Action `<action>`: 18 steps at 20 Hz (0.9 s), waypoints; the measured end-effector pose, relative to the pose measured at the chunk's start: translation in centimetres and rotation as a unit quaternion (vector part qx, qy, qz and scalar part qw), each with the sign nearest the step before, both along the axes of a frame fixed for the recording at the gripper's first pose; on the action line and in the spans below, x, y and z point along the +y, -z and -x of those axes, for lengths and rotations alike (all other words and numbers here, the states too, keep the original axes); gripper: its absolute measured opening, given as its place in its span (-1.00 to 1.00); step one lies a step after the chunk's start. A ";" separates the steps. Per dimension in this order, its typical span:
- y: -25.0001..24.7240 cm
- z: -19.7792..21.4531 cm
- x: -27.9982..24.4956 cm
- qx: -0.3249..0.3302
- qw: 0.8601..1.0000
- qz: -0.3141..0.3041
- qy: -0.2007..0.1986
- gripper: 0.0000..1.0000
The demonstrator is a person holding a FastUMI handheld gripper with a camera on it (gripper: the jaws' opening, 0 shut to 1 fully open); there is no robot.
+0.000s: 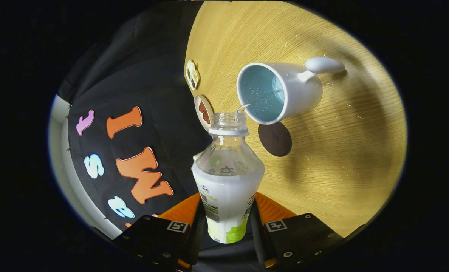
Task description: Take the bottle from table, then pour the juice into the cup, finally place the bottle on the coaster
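Step in hand: pouring; the bottle is already taken up and tipped toward the cup, so the middle step of the task is under way.
Claw: the claw [227, 226] is closed on the lower, labelled body of the clear plastic bottle with a white-and-green label [227, 181], one finger pressing on each side.
Bottle: uncapped, its open neck pointing ahead of the fingers, with the mouth just beside the cup's rim; a thin clear stream runs from the mouth into the cup.
Cup: the white ceramic cup with a pale blue inside and a rounded handle [285, 90] stands on the light wooden table [341, 151]; droplets cling to its inner wall.
Coaster: the dark brown round coaster [274, 138] lies on the table just beside the cup, between cup and bottle, and is bare.
Spill: small drops dot the table around the cup.
Other things: two small patterned coasters [198, 92] lie near the table's edge, beyond the bottle.
Next move, as I judge it: bring the bottle upright to stop the stream, carry it over the dark coaster and set its base down squarely before letting go.
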State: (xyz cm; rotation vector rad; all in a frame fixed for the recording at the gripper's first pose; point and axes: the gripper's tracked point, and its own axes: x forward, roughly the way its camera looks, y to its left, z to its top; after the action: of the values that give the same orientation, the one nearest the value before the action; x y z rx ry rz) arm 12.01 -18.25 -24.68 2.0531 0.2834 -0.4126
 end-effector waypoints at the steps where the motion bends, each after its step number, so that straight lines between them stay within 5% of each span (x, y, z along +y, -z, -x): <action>1: 0.0 0.0 0.0 0.000 1.000 0.000 0.000 0.18; 18: -1.7 -1.4 -0.9 -0.015 1.000 -0.020 0.011 0.18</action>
State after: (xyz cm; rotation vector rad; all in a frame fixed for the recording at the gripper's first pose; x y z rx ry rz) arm 13.46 -19.16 -22.97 2.1004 0.2532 -0.3906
